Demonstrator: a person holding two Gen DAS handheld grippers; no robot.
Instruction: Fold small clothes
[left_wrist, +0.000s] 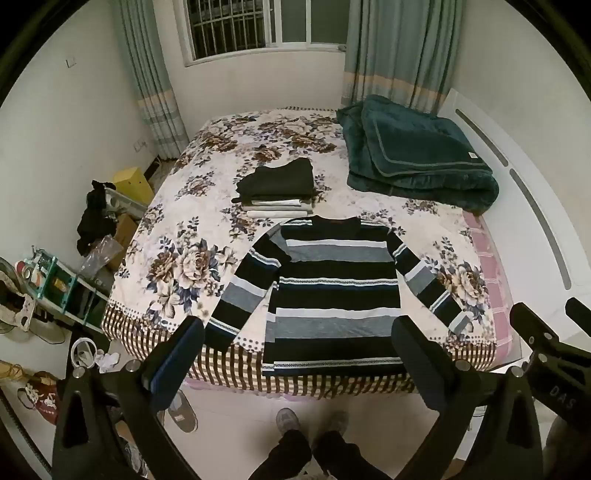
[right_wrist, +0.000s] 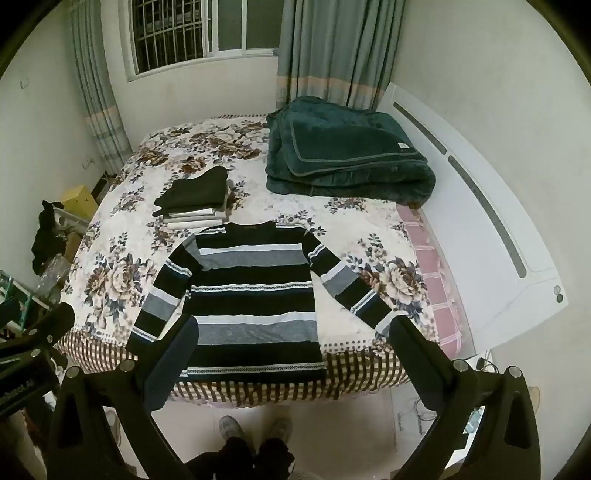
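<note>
Both my tools hang above the floor short of the bed; the left hand-held gripper (left_wrist: 295, 354) gapes wide, holding nothing; the right hand-held gripper (right_wrist: 291, 354) likewise; I see the black, grey and white striped long-sleeved sweater (left_wrist: 332, 291) spread flat at the floral bedspread's (left_wrist: 192, 236) near edge, sleeves splayed; just behind it sits a stack of folded dark and white clothes (left_wrist: 277, 188).

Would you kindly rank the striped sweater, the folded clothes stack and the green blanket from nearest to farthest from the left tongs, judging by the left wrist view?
1. Striped sweater: spread flat at the bed's near edge, just ahead of the left tongs.
2. Folded clothes stack: mid-bed, beyond the collar.
3. Green blanket: far right, by the headboard.
</note>
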